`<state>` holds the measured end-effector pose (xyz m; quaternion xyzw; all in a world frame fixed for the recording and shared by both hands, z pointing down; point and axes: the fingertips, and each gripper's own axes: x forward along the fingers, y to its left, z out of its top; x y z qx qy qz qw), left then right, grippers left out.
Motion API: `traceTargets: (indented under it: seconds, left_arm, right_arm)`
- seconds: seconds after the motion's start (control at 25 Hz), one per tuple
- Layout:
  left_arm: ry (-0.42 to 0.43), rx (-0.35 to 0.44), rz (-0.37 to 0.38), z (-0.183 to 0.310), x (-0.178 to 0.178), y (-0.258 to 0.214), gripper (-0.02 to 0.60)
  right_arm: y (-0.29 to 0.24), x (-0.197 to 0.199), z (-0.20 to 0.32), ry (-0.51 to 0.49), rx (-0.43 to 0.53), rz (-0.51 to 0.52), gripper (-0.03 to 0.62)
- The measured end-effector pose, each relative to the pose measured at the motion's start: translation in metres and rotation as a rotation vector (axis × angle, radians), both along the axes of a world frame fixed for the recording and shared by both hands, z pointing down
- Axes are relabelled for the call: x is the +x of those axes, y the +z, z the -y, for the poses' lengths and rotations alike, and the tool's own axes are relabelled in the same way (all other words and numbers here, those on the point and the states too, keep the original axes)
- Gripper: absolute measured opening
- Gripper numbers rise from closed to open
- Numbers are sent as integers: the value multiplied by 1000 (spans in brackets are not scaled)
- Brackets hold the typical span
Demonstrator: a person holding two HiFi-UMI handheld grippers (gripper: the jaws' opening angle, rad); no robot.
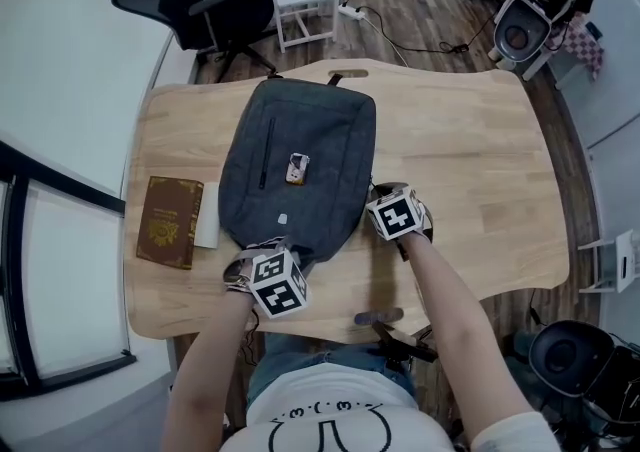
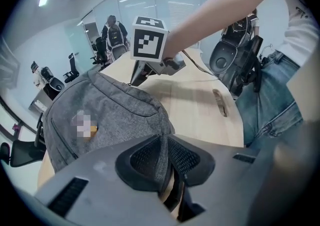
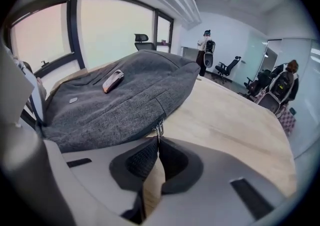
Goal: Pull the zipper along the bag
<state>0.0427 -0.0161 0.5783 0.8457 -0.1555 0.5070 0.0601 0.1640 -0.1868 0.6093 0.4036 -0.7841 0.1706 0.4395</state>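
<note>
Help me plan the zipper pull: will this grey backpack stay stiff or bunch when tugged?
Probably floppy: the backpack fabric folds between the left tongs. It could slide on the smooth wooden table when tugged, so that pinch likely helps.

Head view steeply down over table (image 1: pixel 470 160), gripper views low, close, sharing bag (image 1: pixel 300 155)

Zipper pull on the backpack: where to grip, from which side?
Pinch the flat metal tab of the zipper pull, not the slider. Come from the open tabletop at the backpack's right edge: the tab sticks out of the seam that way. The right gripper is shut on it so; the left gripper clamps the backpack's near corner.
</note>
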Motion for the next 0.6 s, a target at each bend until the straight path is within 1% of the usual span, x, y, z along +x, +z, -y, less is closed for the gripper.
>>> traceTargets:
  seconds: [0.08, 0.2, 0.28, 0.32, 0.36, 0.48, 0.6]
  left_arm:
    - [-26, 19, -11, 5, 7, -1, 54]
    - [-33, 34, -10, 9, 17, 1, 55]
    - [-35, 34, -15, 11, 22, 3, 55]
    - [-43, 31, -22, 12, 25, 3, 57]
    - [-53, 28, -31, 15, 29, 3, 57]
    - [-103, 35, -65, 25, 43, 2, 63]
    - [-153, 76, -79, 37, 56, 3, 67]
  right_arm:
    - [-3, 3, 7, 42, 17, 27, 63]
    - [-8, 5, 10, 120, -8, 133, 65]
    - [-11, 8, 9, 150, -32, 195, 104]
    - [-14, 10, 8, 158, -38, 215, 132]
    - [-18, 13, 7, 162, -42, 232, 141]
    - [-35, 17, 0, 160, -35, 295, 143]
    - [-54, 21, -8, 145, 10, 334, 139]
